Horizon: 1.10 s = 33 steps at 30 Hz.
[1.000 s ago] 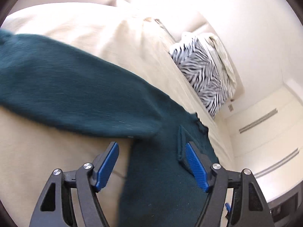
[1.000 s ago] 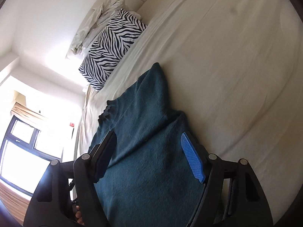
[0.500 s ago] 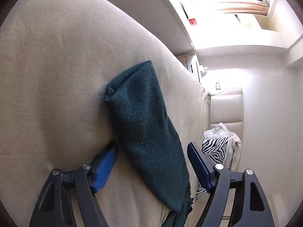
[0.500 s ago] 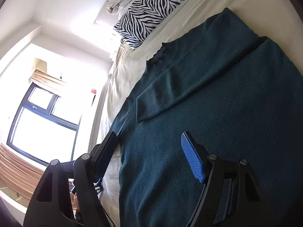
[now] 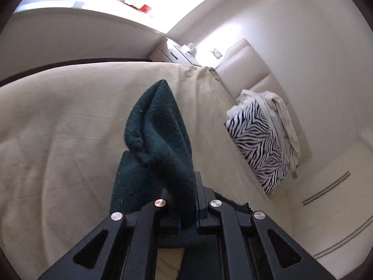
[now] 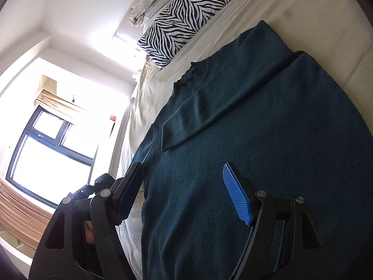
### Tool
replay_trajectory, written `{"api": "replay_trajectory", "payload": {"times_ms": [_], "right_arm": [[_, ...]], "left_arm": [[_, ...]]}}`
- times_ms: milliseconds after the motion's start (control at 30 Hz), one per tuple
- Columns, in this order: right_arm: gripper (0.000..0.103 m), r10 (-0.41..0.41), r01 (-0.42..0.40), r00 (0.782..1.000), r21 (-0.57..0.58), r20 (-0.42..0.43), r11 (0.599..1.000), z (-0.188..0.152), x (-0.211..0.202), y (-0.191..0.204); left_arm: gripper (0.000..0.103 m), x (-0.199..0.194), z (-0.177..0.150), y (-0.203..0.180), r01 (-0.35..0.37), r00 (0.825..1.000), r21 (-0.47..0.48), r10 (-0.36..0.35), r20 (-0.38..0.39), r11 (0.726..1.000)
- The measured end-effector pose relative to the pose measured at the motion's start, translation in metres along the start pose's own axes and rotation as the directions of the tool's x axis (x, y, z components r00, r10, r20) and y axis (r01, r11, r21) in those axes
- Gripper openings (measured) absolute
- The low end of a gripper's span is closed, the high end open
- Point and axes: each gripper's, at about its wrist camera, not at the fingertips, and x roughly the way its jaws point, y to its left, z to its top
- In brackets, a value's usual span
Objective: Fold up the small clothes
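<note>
Pinching a fold of dark teal fabric, the left gripper (image 5: 186,210) has its two fingers drawn tight together around a sleeve (image 5: 158,135) of the sweater (image 6: 268,140). From the left wrist view the sleeve rises out of the clenched fingers and stands lifted above the bed (image 5: 58,128), its cuff end curling over at the top. More of the teal knit lies just below and beside the fingers, on the cream sheet.

From the right wrist view the sweater is spread flat on the bed, its body filling most of the lower right of the picture and its neckline (image 6: 186,74) pointing toward the head of the bed. The other sleeve (image 6: 221,102) is folded across the chest, its cuff resting on the body of the garment near the left edge. The right gripper (image 6: 184,189) hangs over the lower part of the sweater with its fingers spread wide apart, grasping nothing; one blue pad (image 6: 235,193) faces inward above the fabric, while the opposite finger sits over the garment's side edge where it meets the sheet.

A zebra-striped pillow (image 6: 181,18) lies at the head of the bed, near the neckline but apart from it, with a crumpled pale cloth (image 6: 153,2) just behind it. A window (image 6: 46,149) glows brightly beyond the bed.
</note>
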Motion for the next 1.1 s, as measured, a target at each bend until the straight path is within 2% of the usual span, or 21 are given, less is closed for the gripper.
{"api": "replay_trajectory", "payload": {"times_ms": [67,100,167,233,267,333,400,433,467,500,567,633,700,800,867,933,1000,1033,1067,1100], "right_arm": [[0.071,0.000,0.000,1.000,0.015,0.014,1.000,0.001,-0.008,-0.010],[0.071,-0.001,0.000,1.000,0.024,0.022,1.000,0.002,-0.011,-0.015],[0.071,-0.008,0.007,0.999,0.044,0.035,0.999,0.004,-0.016,-0.026],[0.071,-0.020,0.017,0.999,0.065,0.045,0.998,0.007,-0.021,-0.039],[0.071,-0.026,0.023,0.999,0.072,0.047,0.997,0.009,-0.023,-0.045],[0.071,-0.049,0.046,0.998,0.082,0.039,0.996,0.013,-0.023,-0.056],[0.071,-0.067,0.065,0.998,0.087,0.018,0.994,0.017,-0.019,-0.064],[0.071,-0.075,0.074,0.997,0.088,0.008,0.993,0.019,-0.014,-0.066],[0.071,-0.086,0.086,0.996,0.088,-0.007,0.992,0.021,-0.008,-0.067],[0.071,-0.089,0.090,0.996,0.088,-0.020,0.992,0.023,-0.001,-0.067],[0.071,-0.083,0.086,0.995,0.077,-0.050,0.993,0.027,0.018,-0.061],[0.071,-0.087,0.093,0.992,0.063,-0.094,0.994,0.030,0.045,-0.047],[0.072,-0.059,0.066,0.987,0.045,-0.153,0.997,0.031,0.074,-0.033],[0.072,-0.064,0.070,0.970,0.017,-0.233,0.997,0.031,0.118,-0.011],[0.072,-0.047,0.062,0.956,0.043,-0.290,0.997,0.028,0.145,-0.005],[0.072,-0.054,0.076,0.949,0.060,-0.312,0.995,0.026,0.164,-0.003],[0.072,-0.090,0.106,0.951,0.039,-0.297,0.994,0.028,0.170,0.001],[0.068,-0.097,0.111,0.952,0.030,-0.292,0.993,0.029,0.171,0.003],[0.050,-0.107,0.115,0.952,0.009,-0.286,0.993,0.029,0.171,0.006],[0.037,-0.135,0.132,0.949,-0.027,-0.285,0.991,0.030,0.171,0.009]], "left_arm": [[0.008,0.020,-0.041,-0.071,-0.001,0.999,0.238,0.014,-0.052,0.971],[0.008,0.030,-0.069,-0.103,0.009,0.997,0.345,0.018,-0.074,0.939],[0.009,0.047,-0.125,-0.146,0.042,0.991,0.493,0.028,-0.135,0.869],[0.012,0.065,-0.179,-0.172,0.077,0.978,0.597,0.057,-0.203,0.799],[0.015,0.076,-0.206,-0.182,0.084,0.970,0.641,0.084,-0.227,0.763],[0.022,0.091,-0.241,-0.178,0.094,0.952,0.699,0.143,-0.272,0.709],[0.032,0.083,-0.257,-0.160,0.092,0.942,0.724,0.177,-0.286,0.684],[0.043,0.082,-0.261,-0.156,0.090,0.941,0.728,0.181,-0.285,0.680],[0.053,0.072,-0.258,-0.146,0.092,0.943,0.722,0.173,-0.284,0.686],[0.057,0.067,-0.251,-0.142,0.097,0.945,0.709,0.159,-0.286,0.698],[0.072,0.052,-0.237,-0.128,0.094,0.952,0.675,0.132,-0.276,0.732],[0.082,0.038,-0.223,-0.113,0.091,0.961,0.636,0.100,-0.258,0.766],[0.083,0.038,-0.217,-0.104,0.075,0.963,0.616,0.104,-0.250,0.785],[0.083,0.032,-0.213,-0.082,0.070,0.961,0.569,0.098,-0.258,0.819],[0.082,0.032,-0.214,-0.072,0.069,0.956,0.552,0.103,-0.275,0.831],[0.082,0.031,-0.212,-0.063,0.077,0.953,0.523,0.092,-0.288,0.849],[0.082,0.028,-0.209,-0.055,0.089,0.954,0.493,0.069,-0.293,0.866],[0.082,0.027,-0.208,-0.051,0.092,0.954,0.479,0.061,-0.294,0.873],[0.082,0.027,-0.207,-0.047,0.094,0.954,0.465,0.054,-0.295,0.881],[0.082,0.026,-0.206,-0.043,0.095,0.954,0.451,0.048,-0.295,0.887]]}}
